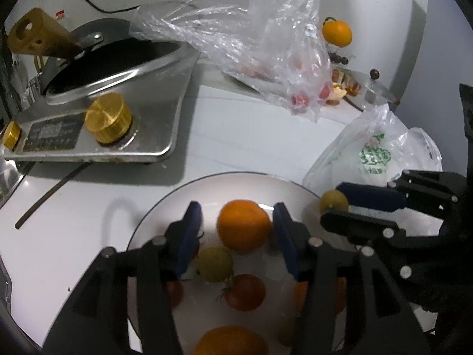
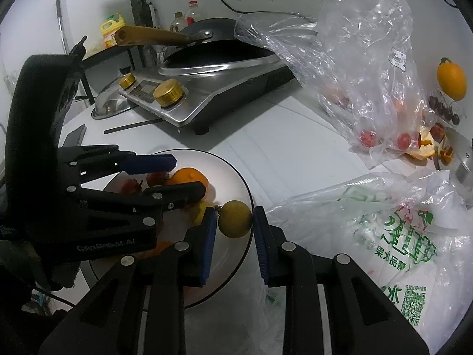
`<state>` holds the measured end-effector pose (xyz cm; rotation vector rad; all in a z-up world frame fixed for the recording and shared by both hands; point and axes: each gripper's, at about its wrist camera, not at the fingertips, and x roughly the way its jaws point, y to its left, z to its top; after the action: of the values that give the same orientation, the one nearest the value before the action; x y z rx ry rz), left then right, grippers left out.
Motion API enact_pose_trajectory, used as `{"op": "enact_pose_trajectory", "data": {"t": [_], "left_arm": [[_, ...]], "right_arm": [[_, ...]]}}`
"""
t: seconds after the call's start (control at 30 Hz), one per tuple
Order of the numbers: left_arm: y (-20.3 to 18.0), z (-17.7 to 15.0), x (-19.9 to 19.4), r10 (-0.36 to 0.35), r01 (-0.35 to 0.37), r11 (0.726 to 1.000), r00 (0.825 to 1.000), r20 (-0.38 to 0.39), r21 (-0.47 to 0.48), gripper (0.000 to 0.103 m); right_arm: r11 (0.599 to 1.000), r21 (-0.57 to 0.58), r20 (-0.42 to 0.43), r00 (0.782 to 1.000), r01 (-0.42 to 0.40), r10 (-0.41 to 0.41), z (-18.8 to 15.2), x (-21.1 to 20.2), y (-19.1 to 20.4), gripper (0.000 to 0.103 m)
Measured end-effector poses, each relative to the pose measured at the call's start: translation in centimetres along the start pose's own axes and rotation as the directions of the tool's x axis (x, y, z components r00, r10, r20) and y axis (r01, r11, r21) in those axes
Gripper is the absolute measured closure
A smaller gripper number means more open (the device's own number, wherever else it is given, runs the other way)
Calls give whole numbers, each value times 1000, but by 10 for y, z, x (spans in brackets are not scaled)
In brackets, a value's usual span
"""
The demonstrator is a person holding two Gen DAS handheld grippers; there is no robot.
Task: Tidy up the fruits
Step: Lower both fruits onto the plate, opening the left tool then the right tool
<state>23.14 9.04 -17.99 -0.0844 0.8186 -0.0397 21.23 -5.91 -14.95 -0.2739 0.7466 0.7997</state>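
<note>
A white plate point(image 1: 165, 198) holds several fruits. Among them are an orange point(image 1: 244, 224), a yellow-green fruit point(image 1: 214, 263) and a red tomato point(image 1: 245, 291). My left gripper point(image 1: 236, 216) straddles the orange, which rests on the plate. The jaws are open, with a clear gap at the left pad. My right gripper point(image 2: 234, 213) is shut on another yellow-green fruit point(image 2: 235, 219) above the plate's right rim point(image 2: 245, 183). From the right wrist view, the left gripper point(image 2: 183, 177) reaches in from the left over the plate.
An induction cooker point(image 1: 124, 124) with a wok point(image 1: 112, 59) stands at the back left, a dark rod point(image 1: 50, 195) before it. A clear bag point(image 1: 266, 47) with red fruits lies behind the plate, a printed white bag point(image 2: 384, 236) to its right. Another orange point(image 1: 337, 33) sits far right.
</note>
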Motion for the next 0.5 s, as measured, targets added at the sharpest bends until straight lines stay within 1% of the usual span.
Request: {"op": "enact_pose_trajectory", "data": {"t": [0.13, 0.37, 0.43, 0.5], "left_arm": [[0, 0, -3, 4, -4, 1000, 1000, 4, -5, 50], [0, -2, -16, 3, -2, 1000, 999, 34, -6, 47], [1, -3, -22, 8, -8, 1000, 999, 48, -5, 37], [3, -3, -27, 13, -12, 1000, 998, 63, -10, 34]], "right_arm": [[1000, -3, 5, 1000, 2, -2, 0, -2, 1, 76], [1000, -14, 7, 1000, 11, -10, 0, -7, 6, 76], [1000, -19, 7, 1000, 12, -12, 0, -9, 8, 76], [1000, -24, 6, 1000, 13, -13, 0, -9, 11, 76]]}}
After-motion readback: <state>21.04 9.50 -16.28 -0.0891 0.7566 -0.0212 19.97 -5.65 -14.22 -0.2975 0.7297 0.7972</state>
